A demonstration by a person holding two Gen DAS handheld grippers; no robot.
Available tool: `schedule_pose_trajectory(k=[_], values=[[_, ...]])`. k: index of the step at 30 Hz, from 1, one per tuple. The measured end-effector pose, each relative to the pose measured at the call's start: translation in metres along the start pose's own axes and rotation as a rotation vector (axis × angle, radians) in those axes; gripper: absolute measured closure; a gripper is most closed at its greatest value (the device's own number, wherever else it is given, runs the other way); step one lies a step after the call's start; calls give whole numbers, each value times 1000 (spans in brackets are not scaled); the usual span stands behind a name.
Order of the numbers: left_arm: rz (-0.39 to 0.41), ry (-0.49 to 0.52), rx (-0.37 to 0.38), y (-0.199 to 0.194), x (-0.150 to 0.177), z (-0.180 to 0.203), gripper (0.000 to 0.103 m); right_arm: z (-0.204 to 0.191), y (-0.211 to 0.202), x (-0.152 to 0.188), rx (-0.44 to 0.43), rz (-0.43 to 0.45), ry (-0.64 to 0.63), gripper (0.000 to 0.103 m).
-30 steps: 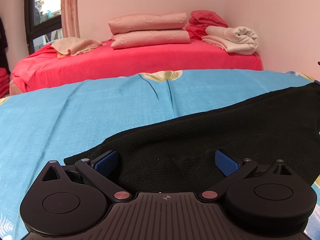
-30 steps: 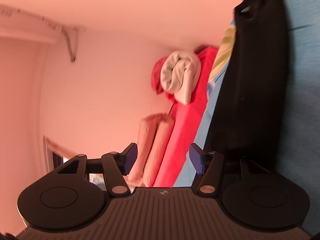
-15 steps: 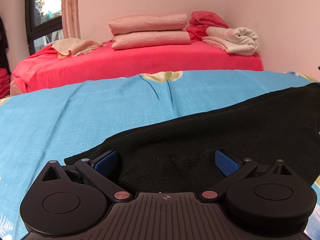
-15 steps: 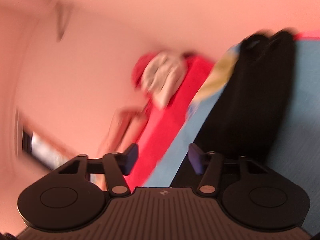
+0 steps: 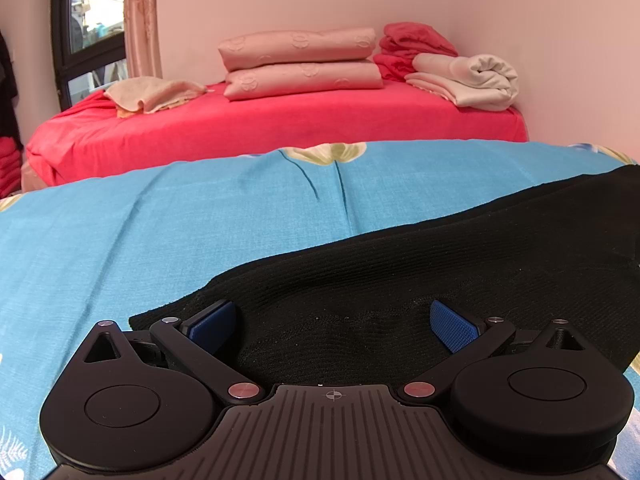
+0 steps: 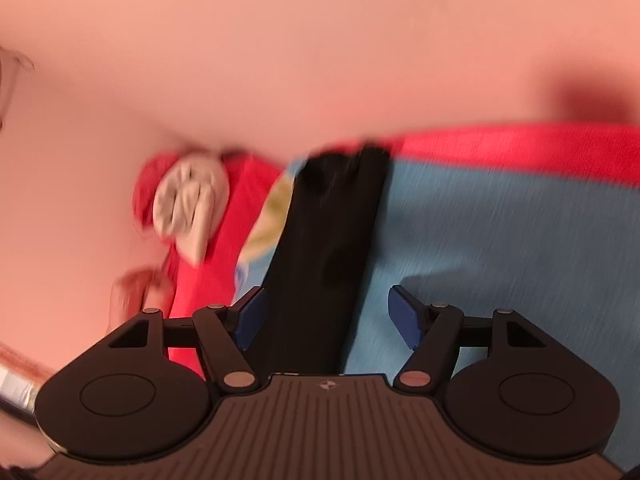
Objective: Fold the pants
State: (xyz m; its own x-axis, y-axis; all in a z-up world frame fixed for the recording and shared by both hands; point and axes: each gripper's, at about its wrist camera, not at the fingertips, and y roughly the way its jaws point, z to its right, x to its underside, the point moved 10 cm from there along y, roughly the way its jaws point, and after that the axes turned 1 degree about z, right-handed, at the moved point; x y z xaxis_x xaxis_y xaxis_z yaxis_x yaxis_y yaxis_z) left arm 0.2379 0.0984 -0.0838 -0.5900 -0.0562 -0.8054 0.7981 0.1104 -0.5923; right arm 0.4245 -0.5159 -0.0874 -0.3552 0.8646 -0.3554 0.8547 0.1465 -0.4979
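Black knit pants (image 5: 420, 264) lie flat on a blue sheet (image 5: 160, 240), running from the near middle to the far right in the left wrist view. My left gripper (image 5: 334, 322) is open, low over the near end of the pants, one blue pad on each side. In the blurred right wrist view the pants (image 6: 332, 240) show as a long black strip on the blue sheet (image 6: 500, 240). My right gripper (image 6: 326, 314) is open and empty above that strip.
Beyond the blue sheet stands a red bed (image 5: 260, 124) with stacked pink pillows (image 5: 300, 64), a rolled white blanket (image 5: 472, 80), red folded cloth (image 5: 416, 40) and a beige towel (image 5: 156, 94). A window (image 5: 88, 24) is at the far left. Pink walls surround the room.
My right gripper has rolled and swung, so the pants now run straight ahead between its open fingers, which spread wider. The left gripper and the pants have stayed still.
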Motion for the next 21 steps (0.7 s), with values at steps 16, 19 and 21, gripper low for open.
schedule_pose_trajectory(k=[16,19,21], values=[[1,1,-3,1,1,-1,0,-37,30,23,-193,-56,-344,36],[1,1,-3,1,1,-1,0,-42,33,24,-179,-52,-398,35],[1,1,-3,1,1,-1,0,-40,35,17,-179,-41,-320,45]])
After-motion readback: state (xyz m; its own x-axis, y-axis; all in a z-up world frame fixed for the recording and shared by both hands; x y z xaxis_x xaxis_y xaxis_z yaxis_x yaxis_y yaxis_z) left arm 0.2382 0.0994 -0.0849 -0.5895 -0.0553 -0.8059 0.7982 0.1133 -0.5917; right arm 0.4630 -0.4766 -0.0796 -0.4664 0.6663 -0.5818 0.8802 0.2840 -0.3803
